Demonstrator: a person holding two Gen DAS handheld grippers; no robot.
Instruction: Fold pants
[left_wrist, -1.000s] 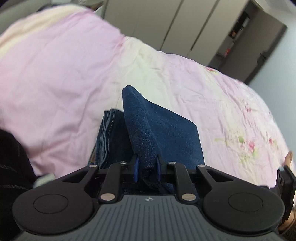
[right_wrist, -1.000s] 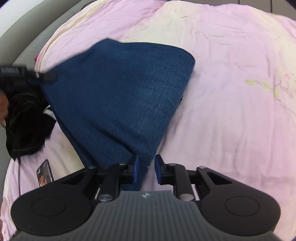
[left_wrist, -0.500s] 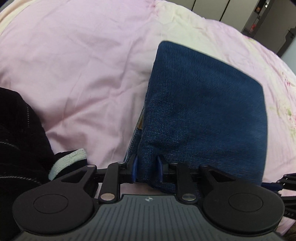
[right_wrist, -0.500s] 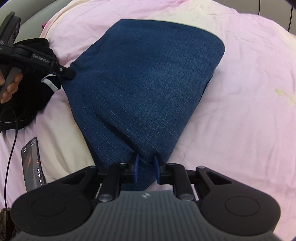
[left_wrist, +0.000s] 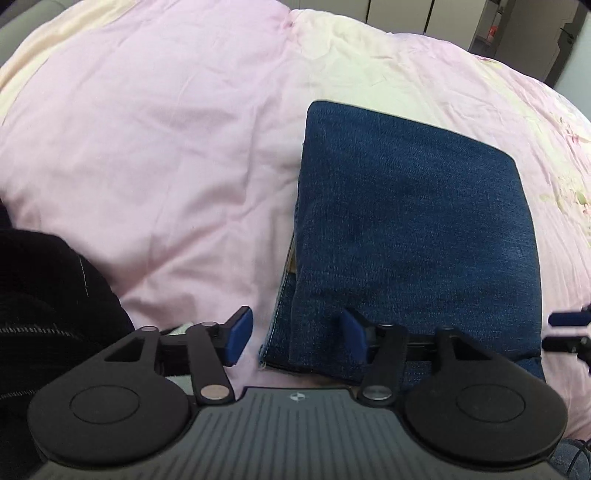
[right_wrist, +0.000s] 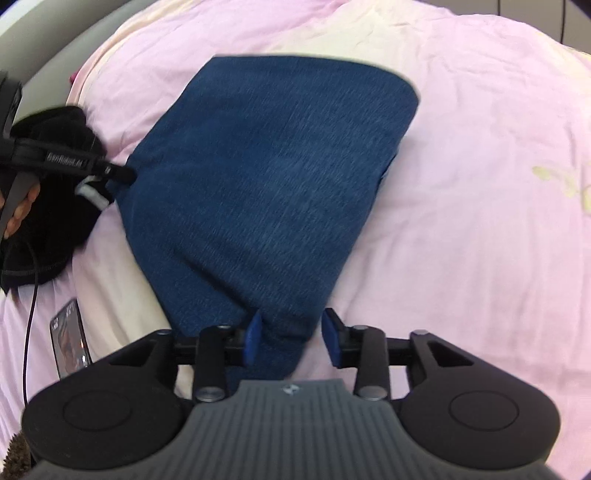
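The blue denim pants (left_wrist: 413, 221) lie folded into a compact rectangle on the pink bed cover (left_wrist: 166, 147). My left gripper (left_wrist: 295, 336) is open, its jaws wide apart around the pants' near left corner, which lies loose between them. In the right wrist view the folded pants (right_wrist: 273, 177) fill the middle. My right gripper (right_wrist: 293, 341) is open, its jaws on either side of the near right corner. The right gripper's fingertips (left_wrist: 569, 319) show at the left view's right edge; the left gripper (right_wrist: 74, 164) shows at the right view's left edge.
A black garment (right_wrist: 48, 206) lies on the bed left of the pants, also in the left wrist view (left_wrist: 48, 314). A phone (right_wrist: 70, 339) with a cable lies near the bed's front left. Wardrobe doors (left_wrist: 443, 14) stand beyond the bed.
Both grippers lowered the folded layer onto the bed, then opened and let go of the pants' near corners. The pants now lie flat.
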